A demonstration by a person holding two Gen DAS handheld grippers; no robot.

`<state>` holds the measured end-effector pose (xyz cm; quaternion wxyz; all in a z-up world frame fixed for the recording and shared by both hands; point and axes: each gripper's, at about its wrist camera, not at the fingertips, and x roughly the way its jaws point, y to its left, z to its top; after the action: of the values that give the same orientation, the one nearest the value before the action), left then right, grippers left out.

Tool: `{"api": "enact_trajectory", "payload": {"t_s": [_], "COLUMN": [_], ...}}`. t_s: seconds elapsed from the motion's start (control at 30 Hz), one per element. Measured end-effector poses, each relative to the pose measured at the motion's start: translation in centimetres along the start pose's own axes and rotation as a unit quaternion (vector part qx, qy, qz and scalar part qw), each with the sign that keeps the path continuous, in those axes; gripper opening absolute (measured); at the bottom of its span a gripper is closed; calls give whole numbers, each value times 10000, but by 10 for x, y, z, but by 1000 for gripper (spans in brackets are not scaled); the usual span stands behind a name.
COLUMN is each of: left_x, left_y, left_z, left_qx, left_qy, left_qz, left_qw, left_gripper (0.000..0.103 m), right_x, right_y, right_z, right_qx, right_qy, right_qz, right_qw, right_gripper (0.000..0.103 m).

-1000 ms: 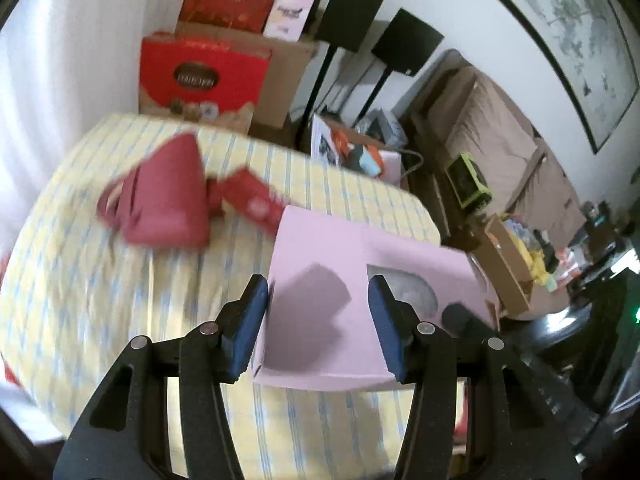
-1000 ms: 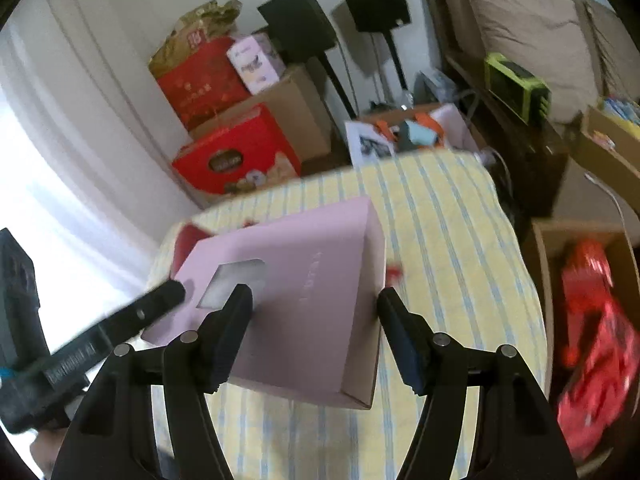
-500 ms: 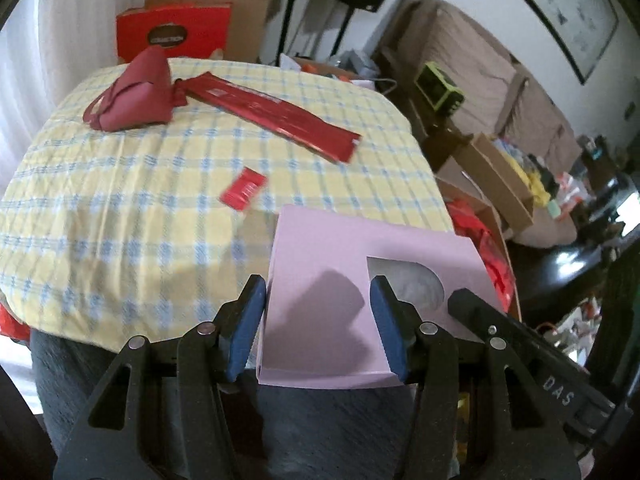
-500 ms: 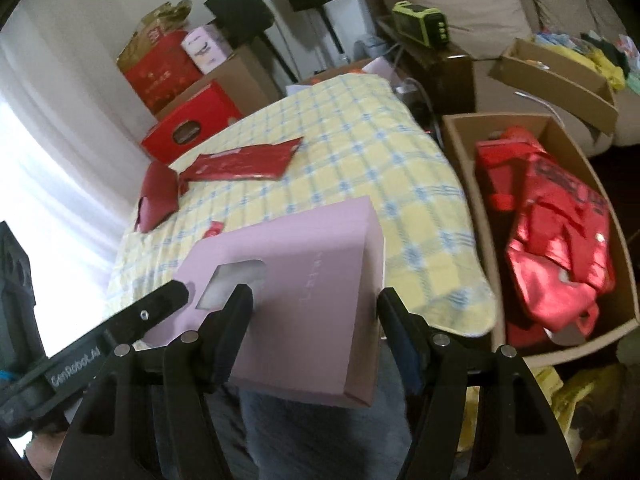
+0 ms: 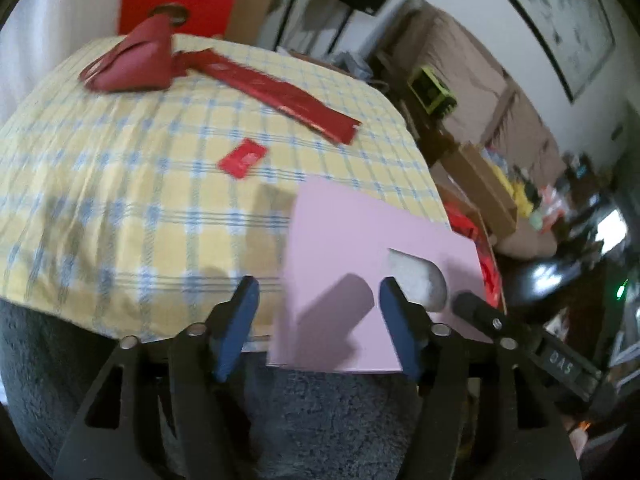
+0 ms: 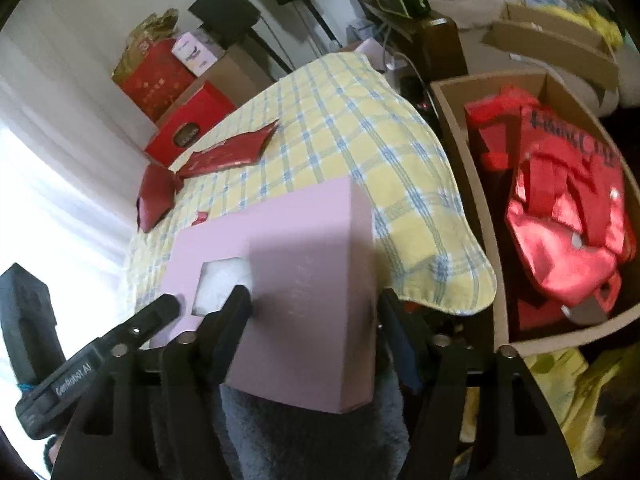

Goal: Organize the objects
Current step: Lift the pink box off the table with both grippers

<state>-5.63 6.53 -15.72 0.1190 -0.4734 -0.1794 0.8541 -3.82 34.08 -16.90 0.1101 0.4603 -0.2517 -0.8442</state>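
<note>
A: Nearest first. Left gripper (image 5: 314, 320): jaws opening, wider than a second ago; the pink box (image 5: 360, 264) sits between them, left pad clear of its edge, right pad close to or on it, I cannot tell which. Right gripper (image 6: 316, 320): jaws likewise opening, the box (image 6: 296, 300) between them, left pad at its lid, right pad just off its side

B: Position of the box?

A: At the near edge of the table (image 5: 140, 200), partly overhanging toward a grey plush surface (image 5: 320, 420) below. A second ago it was carried over the checked cloth; it has since come back and down to this edge

B: Meaning for the task?

A: In my judgement a release is under way; the box is being set down here

B: Farther items?

A: A small red packet (image 5: 242, 158), a long red envelope (image 5: 280, 96) and a folded red bag (image 5: 136, 64) remain unsorted on the cloth. The cardboard carton (image 6: 460, 152) beside the table holds red bags

B: Unclear points?

A: What supports the box underneath is hidden; the lid's cut-out window shows only something pale; the far room is blurred
</note>
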Motion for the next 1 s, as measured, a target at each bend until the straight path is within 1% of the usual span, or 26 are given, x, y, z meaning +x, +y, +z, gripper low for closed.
{"api": "enact_trajectory", "payload": {"t_s": [0.07, 0.13, 0.2, 0.33, 0.37, 0.43, 0.47, 0.53, 0.6, 0.73, 0.8, 1.0], "left_x": [-1, 6, 13, 18, 20, 23, 24, 25, 23, 17, 11, -10], "left_y": [12, 19, 20, 13, 11, 10, 10, 6, 0, -6, -10, -22], "left_z": [1, 1, 0, -3, -4, -7, -8, -9, -9, -10, -10, -7], "left_qx": [-264, -392, -371, -205, -196, -258, -291, -231, -95, -37, 29, 205], "left_qy": [28, 258, 393, 544, 589, 698, 730, 771, 748, 760, 650, 319], "left_qz": [-23, -62, -171, -330, -375, -527, -575, -630, -528, -452, -422, -389], "left_qw": [9996, 9989, 9984, 9978, 9974, 9958, 9952, 9948, 9958, 9961, 9970, 9985], "left_gripper": [71, 74, 75, 76, 76, 76, 76, 74, 74, 75, 75, 75], "right_x": [-2, -1, 1, 5, 7, 9, 10, 9, 7, 2, -1, -15], "right_y": [-11, -21, -30, -32, -32, -32, -32, -29, -28, -28, -28, -19], "right_z": [-4, -7, -9, -9, -10, -11, -11, -11, -11, -12, -11, -5], "right_qx": [168, 365, 562, 701, 721, 767, 798, 763, 723, 752, 809, 719], "right_qy": [12, 72, 142, 303, 349, 399, 422, 409, 396, 391, 403, 212], "right_qz": [124, 338, 572, 800, 916, 1128, 1241, 1242, 1194, 1149, 1223, 1325], "right_qw": [9998, 9987, 9967, 9939, 9926, 9899, 9882, 9885, 9894, 9898, 9884, 9883], "right_gripper": [81, 81, 81, 81, 80, 71, 68, 66, 66, 66, 65, 65]}}
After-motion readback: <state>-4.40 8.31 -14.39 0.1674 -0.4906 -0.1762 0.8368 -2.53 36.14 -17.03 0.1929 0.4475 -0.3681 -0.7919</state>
